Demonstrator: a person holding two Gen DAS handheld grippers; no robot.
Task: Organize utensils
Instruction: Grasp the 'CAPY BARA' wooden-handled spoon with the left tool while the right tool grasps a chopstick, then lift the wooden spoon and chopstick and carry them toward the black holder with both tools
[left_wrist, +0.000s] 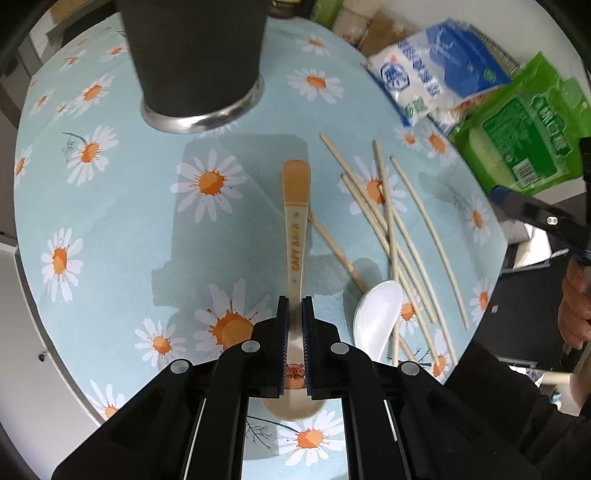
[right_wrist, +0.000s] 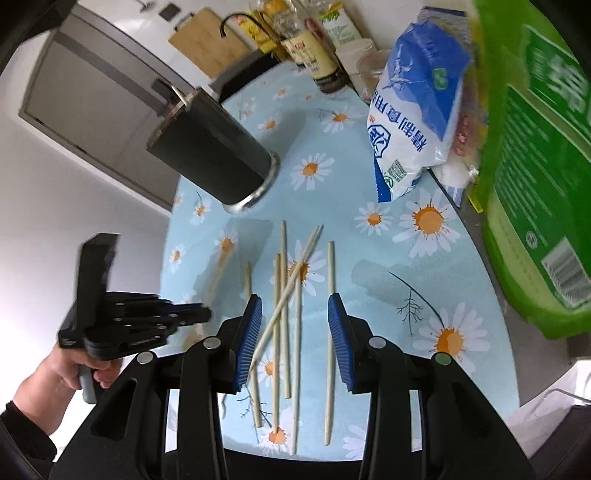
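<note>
On the daisy-print counter (left_wrist: 110, 229), left gripper (left_wrist: 294, 332) fingers clamped a light, slick, rigid Capybara spoon (left_wrist: 295, 229) low on its handle; right gripper (right_wrist: 295, 343) fingers stood apart over chopsticks (right_wrist: 284, 317).

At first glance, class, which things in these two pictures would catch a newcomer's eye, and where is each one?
The left gripper is shut on the handle of a cream cartoon spoon, low in the middle of the daisy tablecloth. Right of it lie scattered chopsticks and a white spoon. A tall dark holder stands at the far side, and the right gripper hangs open over the chopsticks.
</note>
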